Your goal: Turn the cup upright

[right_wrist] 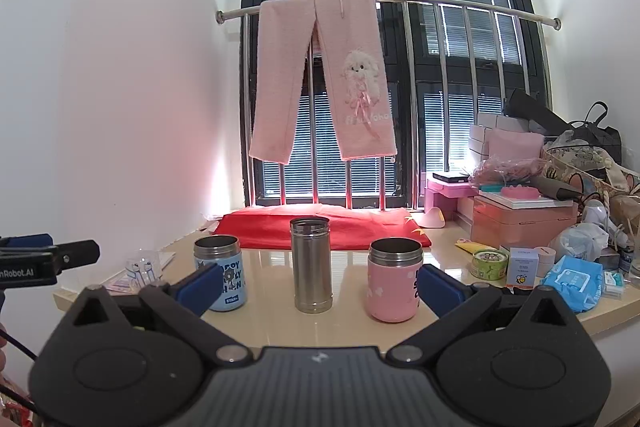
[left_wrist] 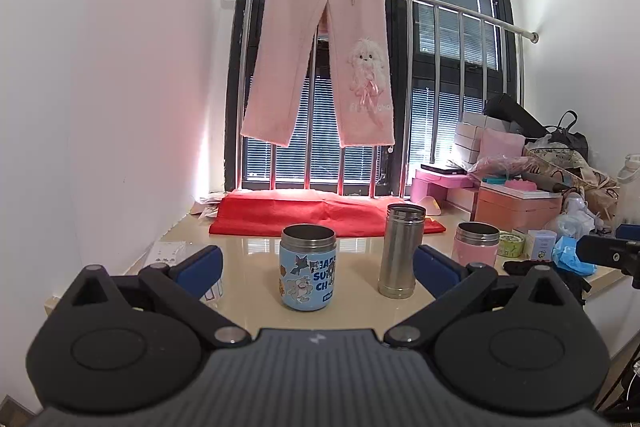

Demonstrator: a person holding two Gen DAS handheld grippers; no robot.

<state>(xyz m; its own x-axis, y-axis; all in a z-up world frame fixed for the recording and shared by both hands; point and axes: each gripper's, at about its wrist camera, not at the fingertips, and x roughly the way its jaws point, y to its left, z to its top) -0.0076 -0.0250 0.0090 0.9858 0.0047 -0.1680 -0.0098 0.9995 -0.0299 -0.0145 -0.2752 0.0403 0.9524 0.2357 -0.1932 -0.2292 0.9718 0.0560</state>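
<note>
Nearest the lenses, both tools are spread wide and carry nothing: the left gripper [left_wrist: 316, 263] hangs short of the beige table [left_wrist: 352, 307] with its blue pads either side of the blue cartoon cup [left_wrist: 308, 267], and the right gripper [right_wrist: 320, 285] sits back from the table edge with its pads framing the steel cup [right_wrist: 311, 264] and the pink cup [right_wrist: 395, 279]. Neither touches anything. On the table the three cups stand in a row, blue at the left, the tall steel one in the middle and slightly farther, pink at the right, all well apart. Each shows an open rim at the top, so all three appear upright already. By that reading the flipping itself looks finished, or no cup needing it is in view, and the step in hand is a hover or a retreat. If anything is left, the next move calls for checking that each base sits flat and drawing the tools away without nudging a cup. Farther off lies a red cloth [right_wrist: 320, 227]; boxes and bags crowd the far right; pink trousers [right_wrist: 320, 79] hang on the rail before the window.
</note>
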